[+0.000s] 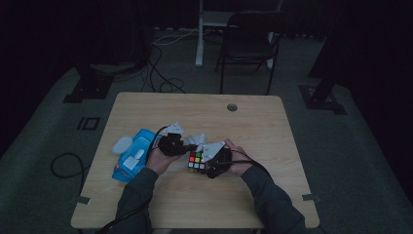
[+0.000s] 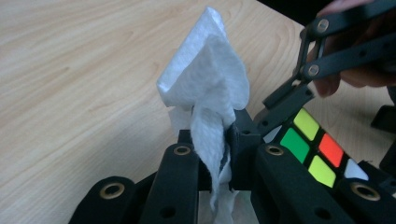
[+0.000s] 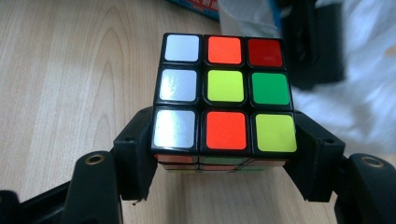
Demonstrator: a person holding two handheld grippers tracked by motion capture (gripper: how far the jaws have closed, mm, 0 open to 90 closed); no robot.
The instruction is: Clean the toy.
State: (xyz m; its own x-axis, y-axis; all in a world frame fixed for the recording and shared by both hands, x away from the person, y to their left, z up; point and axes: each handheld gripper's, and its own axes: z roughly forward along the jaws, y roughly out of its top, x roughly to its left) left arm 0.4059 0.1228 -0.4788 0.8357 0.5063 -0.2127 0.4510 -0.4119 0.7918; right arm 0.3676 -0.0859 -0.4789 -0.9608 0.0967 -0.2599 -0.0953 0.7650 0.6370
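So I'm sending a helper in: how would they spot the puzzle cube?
On the wooden table, look near the front middle, where the right gripper clamps the cube. Its coloured squares set it apart from the white tissue and blue wipes pack.

A cube (image 3: 224, 105) is clamped between the two black jaws of the right gripper (image 3: 224, 161), above a wooden table (image 3: 60, 70). White, orange, red, yellow and green stickers are seen on its top face. White tissue (image 3: 355, 93) is seen blurred at the right.
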